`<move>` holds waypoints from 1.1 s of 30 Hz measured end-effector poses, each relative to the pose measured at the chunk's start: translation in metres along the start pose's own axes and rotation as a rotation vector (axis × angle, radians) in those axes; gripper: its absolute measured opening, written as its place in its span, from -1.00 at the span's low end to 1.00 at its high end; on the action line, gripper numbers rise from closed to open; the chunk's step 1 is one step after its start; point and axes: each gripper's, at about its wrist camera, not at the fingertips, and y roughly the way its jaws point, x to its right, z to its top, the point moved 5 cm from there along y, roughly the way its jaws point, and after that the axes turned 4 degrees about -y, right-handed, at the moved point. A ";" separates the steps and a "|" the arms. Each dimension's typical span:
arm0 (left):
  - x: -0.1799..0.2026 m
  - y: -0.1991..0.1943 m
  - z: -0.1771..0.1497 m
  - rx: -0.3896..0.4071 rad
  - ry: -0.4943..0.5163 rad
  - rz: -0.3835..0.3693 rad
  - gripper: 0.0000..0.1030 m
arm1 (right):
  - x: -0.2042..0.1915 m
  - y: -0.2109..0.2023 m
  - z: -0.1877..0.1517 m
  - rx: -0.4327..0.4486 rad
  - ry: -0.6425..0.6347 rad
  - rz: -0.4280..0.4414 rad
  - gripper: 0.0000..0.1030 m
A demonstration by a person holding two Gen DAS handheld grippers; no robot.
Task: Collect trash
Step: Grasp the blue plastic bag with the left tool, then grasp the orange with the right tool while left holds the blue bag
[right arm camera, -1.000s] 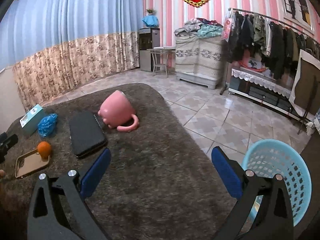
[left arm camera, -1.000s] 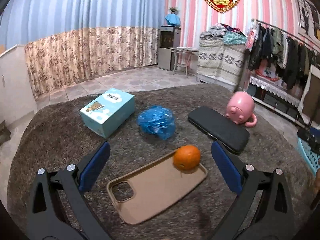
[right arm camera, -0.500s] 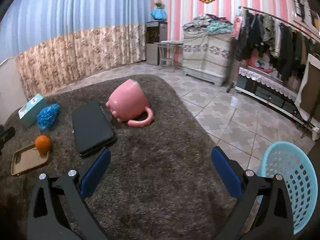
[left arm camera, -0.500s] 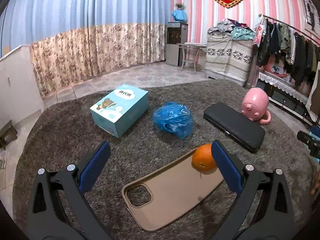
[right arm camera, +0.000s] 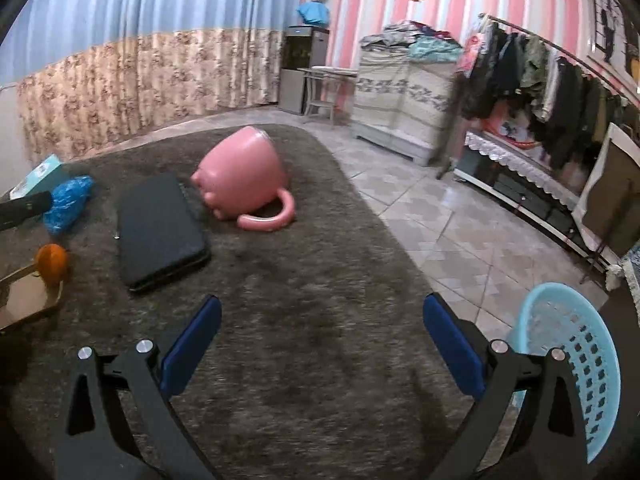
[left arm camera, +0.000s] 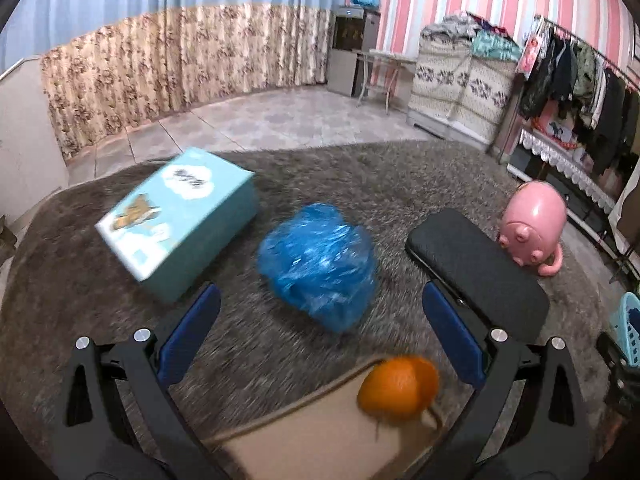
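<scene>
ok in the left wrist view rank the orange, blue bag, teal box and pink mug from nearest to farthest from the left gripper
Nearest first from the left gripper:
1. orange, low between the fingers, toward the right one, on the tan phone case.
2. blue bag, straight ahead, centre.
3. teal box, ahead to the left.
4. pink mug, far right, beyond the black case.

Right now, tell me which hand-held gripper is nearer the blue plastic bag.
Left. The left hand-held gripper faces the blue plastic bag just ahead; the right hand-held gripper is far off.
</scene>
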 end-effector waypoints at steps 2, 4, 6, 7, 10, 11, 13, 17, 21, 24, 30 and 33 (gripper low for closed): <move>0.005 0.013 0.000 -0.026 0.015 0.004 0.71 | 0.005 -0.001 -0.002 0.007 0.019 0.000 0.91; 0.010 0.026 -0.002 -0.062 0.035 0.006 0.32 | 0.010 -0.003 -0.001 0.017 0.026 -0.003 0.91; 0.011 0.032 -0.005 -0.096 0.036 -0.006 -0.06 | 0.009 -0.004 -0.001 0.033 0.032 0.030 0.91; 0.010 0.032 -0.006 -0.100 0.033 -0.013 -0.28 | 0.008 -0.004 0.000 0.038 0.029 0.043 0.91; 0.004 0.020 -0.007 -0.073 0.023 -0.025 -0.53 | -0.003 -0.004 0.001 0.030 -0.004 0.060 0.91; 0.001 0.010 -0.009 -0.053 0.020 -0.027 -0.55 | -0.010 -0.004 0.002 0.026 -0.011 0.092 0.91; -0.008 -0.012 -0.016 -0.004 0.025 -0.016 -0.56 | -0.020 -0.006 0.003 0.021 -0.008 0.148 0.91; -0.045 -0.058 -0.042 0.075 -0.027 0.041 -0.56 | -0.050 -0.010 0.007 0.012 0.011 0.218 0.91; -0.099 -0.089 -0.071 0.101 -0.139 0.118 -0.56 | -0.097 -0.013 0.010 0.041 -0.053 0.259 0.91; -0.125 -0.094 -0.082 0.102 -0.202 0.151 -0.56 | -0.134 -0.010 0.011 0.045 -0.135 0.276 0.91; -0.132 -0.083 -0.087 0.098 -0.239 0.178 -0.56 | -0.186 -0.003 0.022 0.037 -0.217 0.358 0.84; -0.135 -0.083 -0.088 0.100 -0.251 0.174 -0.56 | -0.201 0.005 0.019 -0.005 -0.244 0.392 0.61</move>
